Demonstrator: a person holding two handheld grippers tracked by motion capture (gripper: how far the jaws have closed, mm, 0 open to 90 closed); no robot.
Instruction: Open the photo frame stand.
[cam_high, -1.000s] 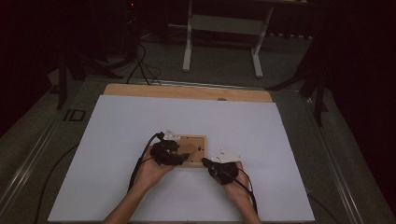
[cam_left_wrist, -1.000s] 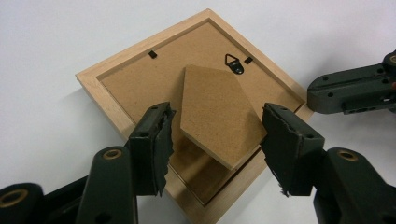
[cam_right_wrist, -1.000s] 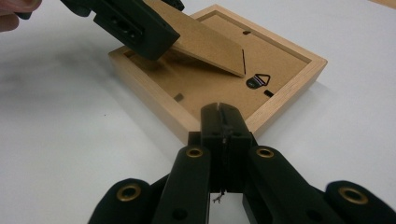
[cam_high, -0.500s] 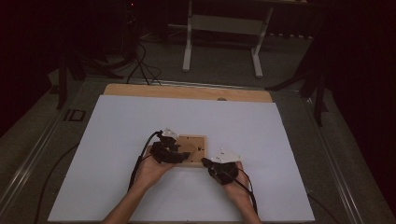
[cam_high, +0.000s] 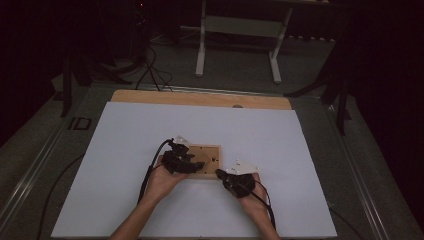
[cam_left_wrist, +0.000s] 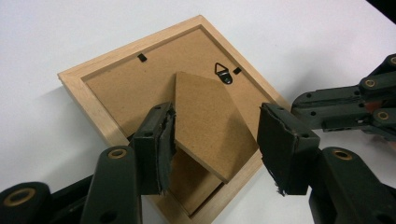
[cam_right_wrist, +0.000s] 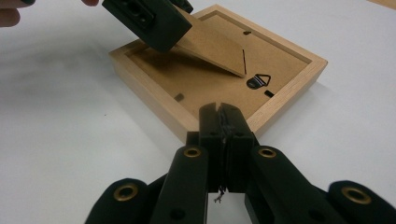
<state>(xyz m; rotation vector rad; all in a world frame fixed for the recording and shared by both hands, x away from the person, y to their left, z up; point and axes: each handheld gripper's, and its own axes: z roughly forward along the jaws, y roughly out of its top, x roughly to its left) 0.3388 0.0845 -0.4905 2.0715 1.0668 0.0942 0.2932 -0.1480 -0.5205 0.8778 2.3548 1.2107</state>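
A light wooden picture frame (cam_high: 210, 154) lies face down on the white table, its brown backing (cam_left_wrist: 116, 79) up. The hinged cardboard stand (cam_left_wrist: 210, 126) is tilted up off the backing (cam_right_wrist: 289, 56). My left gripper (cam_left_wrist: 212, 144) straddles the stand (cam_right_wrist: 210, 46) across its width, one pad against each side edge. In the high view the left gripper (cam_high: 192, 162) sits over the frame's left half. My right gripper (cam_right_wrist: 219, 116) is shut with nothing in it, its tips at the frame's near rim; from above, the right gripper (cam_high: 220, 174) is at the frame's lower right corner.
A black hanger hook (cam_left_wrist: 225, 73) and small black tabs sit on the backing. The white sheet (cam_high: 300, 150) covers a wooden tabletop (cam_high: 200, 97). Cables trail from both grippers toward the near edge. A metal stand (cam_high: 237, 30) is on the floor beyond.
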